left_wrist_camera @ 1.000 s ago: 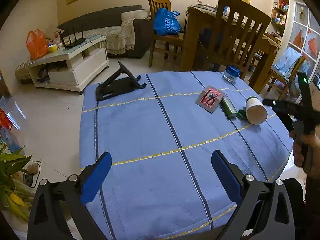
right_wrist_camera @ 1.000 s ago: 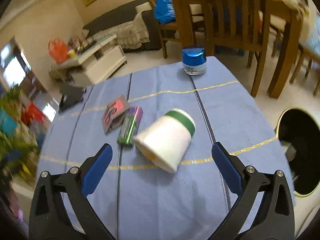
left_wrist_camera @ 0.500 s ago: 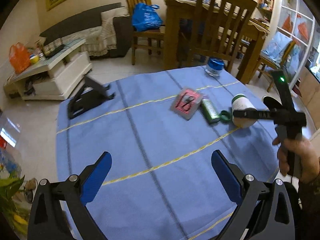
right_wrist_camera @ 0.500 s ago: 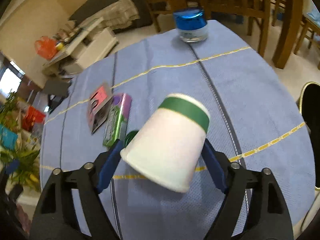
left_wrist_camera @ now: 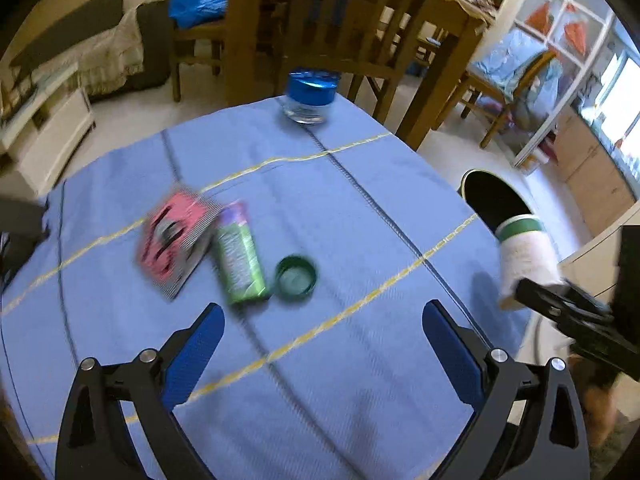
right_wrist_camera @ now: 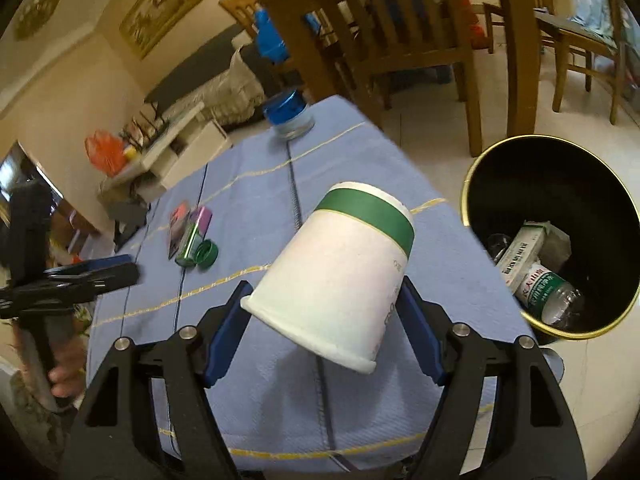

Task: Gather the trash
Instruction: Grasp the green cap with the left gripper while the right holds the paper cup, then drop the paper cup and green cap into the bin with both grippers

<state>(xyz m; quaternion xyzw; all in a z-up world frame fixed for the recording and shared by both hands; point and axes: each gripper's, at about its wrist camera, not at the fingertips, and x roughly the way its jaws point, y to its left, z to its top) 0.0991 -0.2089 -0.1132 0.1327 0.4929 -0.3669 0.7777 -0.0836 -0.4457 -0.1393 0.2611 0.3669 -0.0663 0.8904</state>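
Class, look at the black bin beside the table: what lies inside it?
Inside the black bin: a white carton and a green-labelled plastic bottle, plus something clear, indistinct. Anything beneath them is covered.

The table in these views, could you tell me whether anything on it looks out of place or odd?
A loose green cap lies open side up on the blue tablecloth, beside a flat green packet and apart from any bottle. Nothing looks spilled.
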